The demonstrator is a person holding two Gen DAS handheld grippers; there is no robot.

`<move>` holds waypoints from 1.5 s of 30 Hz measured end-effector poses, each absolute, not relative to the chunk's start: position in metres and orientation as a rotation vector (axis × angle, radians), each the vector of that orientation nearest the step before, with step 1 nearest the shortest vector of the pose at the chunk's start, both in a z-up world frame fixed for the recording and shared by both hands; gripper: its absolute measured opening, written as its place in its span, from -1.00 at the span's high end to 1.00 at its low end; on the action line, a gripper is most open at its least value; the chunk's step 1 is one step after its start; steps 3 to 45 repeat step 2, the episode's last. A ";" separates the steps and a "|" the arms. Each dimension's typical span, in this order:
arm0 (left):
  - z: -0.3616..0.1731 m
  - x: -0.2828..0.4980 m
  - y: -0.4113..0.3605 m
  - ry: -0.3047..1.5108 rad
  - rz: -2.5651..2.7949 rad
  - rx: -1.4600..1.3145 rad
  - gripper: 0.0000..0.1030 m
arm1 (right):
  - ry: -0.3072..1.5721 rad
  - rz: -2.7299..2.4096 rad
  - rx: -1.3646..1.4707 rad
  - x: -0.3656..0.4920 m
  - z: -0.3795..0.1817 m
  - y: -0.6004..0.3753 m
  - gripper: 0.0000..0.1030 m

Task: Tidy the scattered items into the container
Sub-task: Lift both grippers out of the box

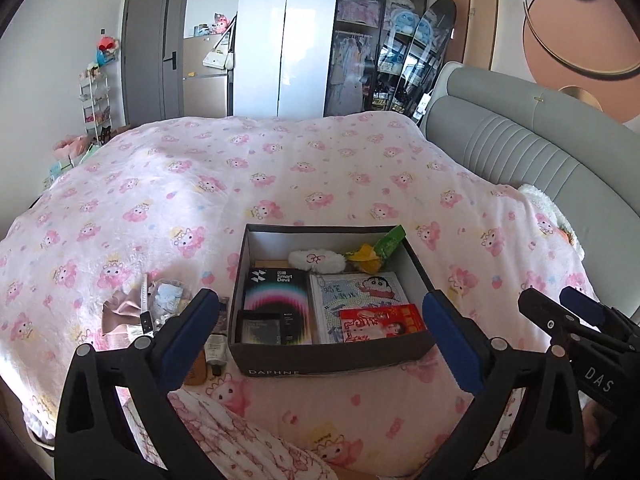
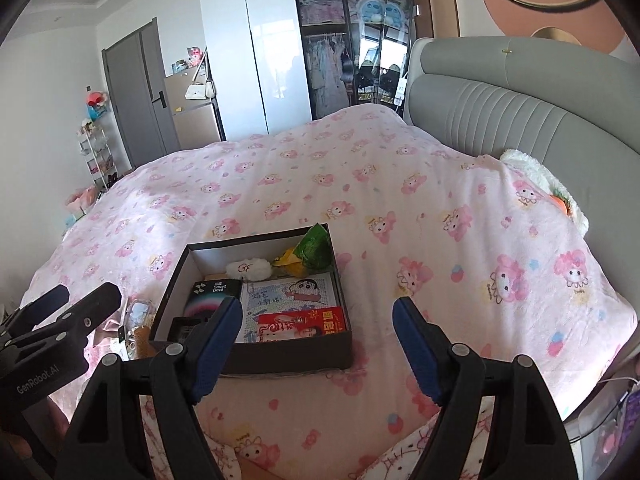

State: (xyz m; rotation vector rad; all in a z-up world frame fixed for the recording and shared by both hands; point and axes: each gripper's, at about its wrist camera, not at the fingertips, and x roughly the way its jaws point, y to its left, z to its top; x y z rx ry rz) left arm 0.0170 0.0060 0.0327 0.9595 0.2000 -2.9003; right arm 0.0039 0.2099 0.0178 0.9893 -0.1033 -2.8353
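Note:
A dark cardboard box [image 1: 328,358] sits on the pink-patterned bed, also in the right wrist view [image 2: 280,356]. It holds a black Smart Devil box [image 1: 278,300], a cartoon booklet [image 1: 360,288], a red packet [image 1: 380,322], a white plush [image 1: 318,261] and a green-yellow packet [image 1: 376,250]. Scattered items lie left of the box: a clear pouch [image 1: 168,300], pink cloth [image 1: 120,308], a comb [image 1: 146,308] and a small tube [image 1: 216,346]. My left gripper [image 1: 320,336] is open and empty, hovering over the box's near side. My right gripper [image 2: 318,344] is open and empty, right of it.
The grey padded headboard [image 1: 520,148] runs along the right. A white plush [image 2: 536,176] lies under the blanket's edge by it. Wardrobes [image 1: 304,36], a door [image 1: 152,56] and a wire shelf [image 1: 94,100] stand beyond the bed's far side.

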 end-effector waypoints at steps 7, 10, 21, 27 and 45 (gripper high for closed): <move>0.031 0.017 0.011 0.163 -2.896 0.969 -0.99 | -0.111 -2.822 1.004 0.003 0.014 0.210 -0.47; 0.031 0.017 0.011 0.163 -2.896 0.969 -0.99 | -0.111 -2.822 1.004 0.003 0.014 0.210 -0.47; 0.031 0.017 0.011 0.163 -2.896 0.969 -0.99 | -0.111 -2.822 1.004 0.003 0.014 0.210 -0.47; 0.031 0.017 0.011 0.163 -2.896 0.969 -0.99 | -0.111 -2.822 1.004 0.003 0.014 0.210 -0.47; 0.031 0.017 0.011 0.163 -2.896 0.969 -0.99 | -0.111 -2.822 1.004 0.003 0.014 0.210 -0.47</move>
